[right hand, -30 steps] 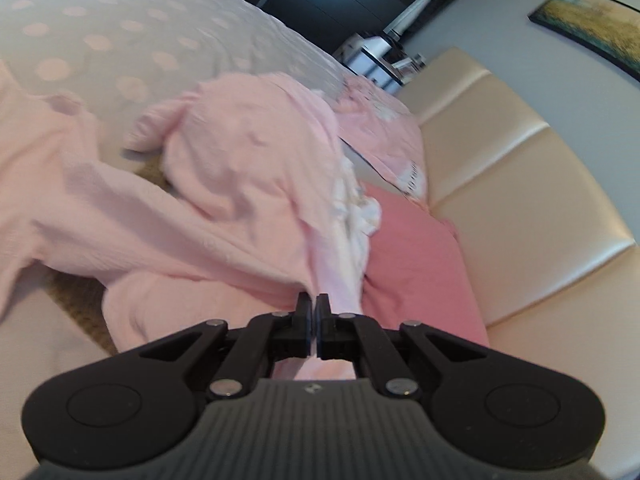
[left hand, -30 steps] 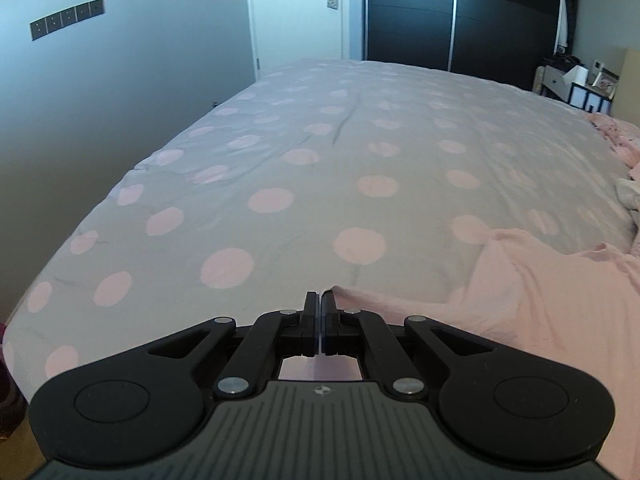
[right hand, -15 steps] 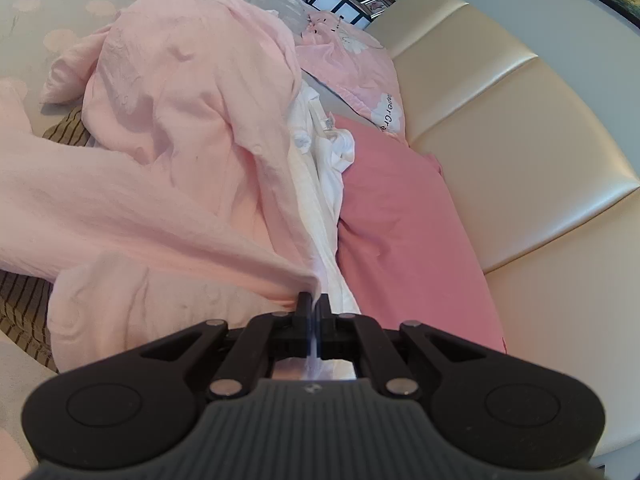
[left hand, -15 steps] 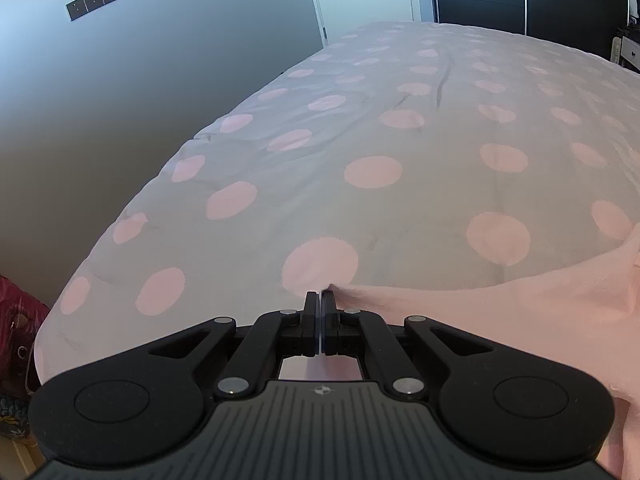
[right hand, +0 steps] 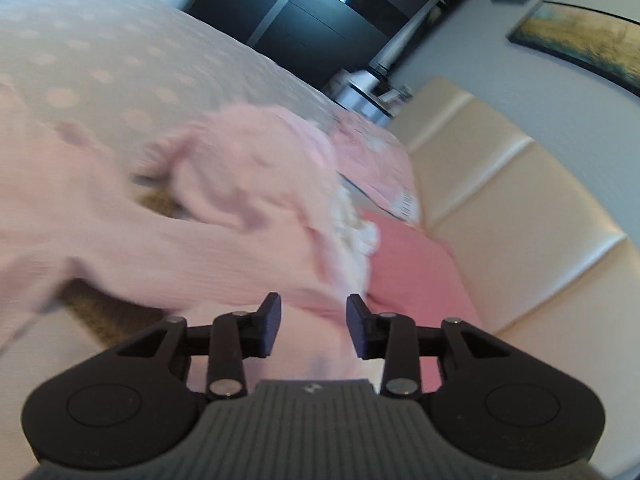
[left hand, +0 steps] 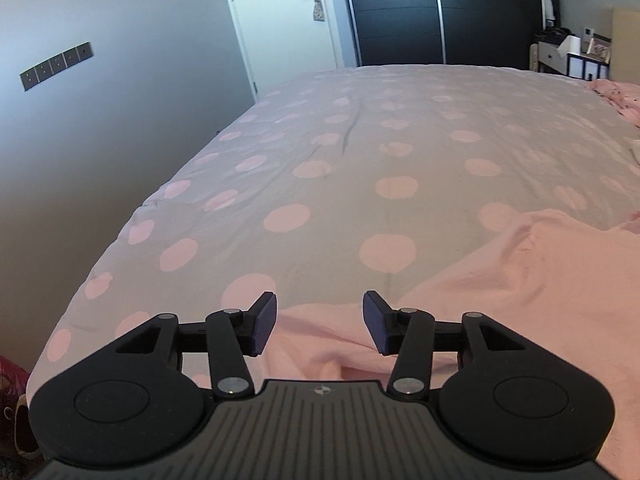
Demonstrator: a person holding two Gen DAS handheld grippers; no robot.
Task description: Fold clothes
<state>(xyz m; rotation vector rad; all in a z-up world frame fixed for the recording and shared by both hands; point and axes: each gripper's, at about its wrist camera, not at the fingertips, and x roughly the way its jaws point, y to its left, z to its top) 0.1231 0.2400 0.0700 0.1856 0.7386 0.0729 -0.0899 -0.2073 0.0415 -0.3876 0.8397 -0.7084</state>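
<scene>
1. Opening its jaws, the left tool (left hand: 319,322) hangs over the near edge of the bed (left hand: 360,160), with a moderate gap between the pads and neither pad pressing on cloth.
2. The pale pink garment (left hand: 520,280) lies on the polka-dot duvet directly below and ahead of that gap; it spreads away to the right of the left tool, and one edge runs under the left pad.
3. To the left of the left tool the duvet falls away toward a grey wall; far ahead stand a white door (left hand: 280,20) and a dark wardrobe (left hand: 440,12).
4. The right tool (right hand: 313,326) is also opening, its jaws parted to a middling width; the same pink garment (right hand: 160,240) passes beneath the gap, but the pads do not grip it.
5. This view is blurred. Ahead of the right tool sits a heap of pink clothes (right hand: 256,168) with something white at its right side.
6. To the right of the right tool lies a deeper pink pillow (right hand: 416,272), and beyond it a cream padded headboard (right hand: 520,208).
7. A brownish striped cloth (right hand: 100,312) shows to the left of the right tool, under the garment.
</scene>
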